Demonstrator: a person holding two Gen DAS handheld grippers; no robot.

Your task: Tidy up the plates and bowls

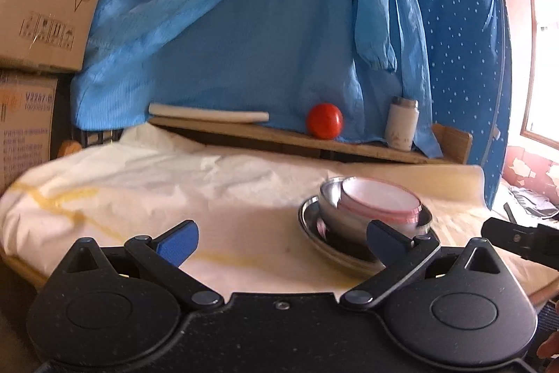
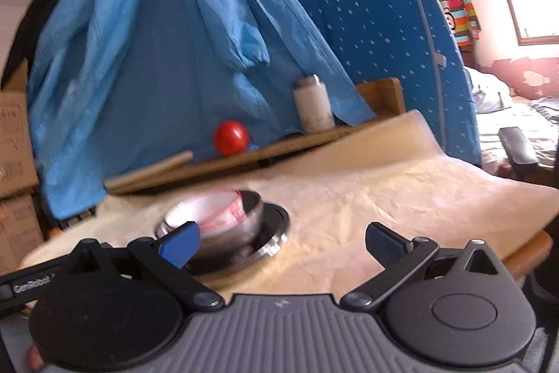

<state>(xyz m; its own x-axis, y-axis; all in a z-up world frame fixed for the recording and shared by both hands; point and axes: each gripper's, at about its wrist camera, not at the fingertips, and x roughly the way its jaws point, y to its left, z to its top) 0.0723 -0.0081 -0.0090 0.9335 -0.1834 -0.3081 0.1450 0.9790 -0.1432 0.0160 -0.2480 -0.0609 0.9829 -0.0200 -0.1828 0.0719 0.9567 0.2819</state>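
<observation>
Both the left gripper (image 1: 282,238) and right gripper (image 2: 282,242) gape empty near the tilted white bowl (image 1: 380,202), which could slip off the steel bowl (image 1: 335,205) if nudged

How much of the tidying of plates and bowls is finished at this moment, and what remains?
Done, it seems: the white bowl with red pattern sits inside the shiny steel bowl, which stands on the round steel plate. In hand: nothing; the left tool and the right tool are both open and empty, near the stack. Left: no other loose dishes show, so perhaps only moving the stack.
</observation>
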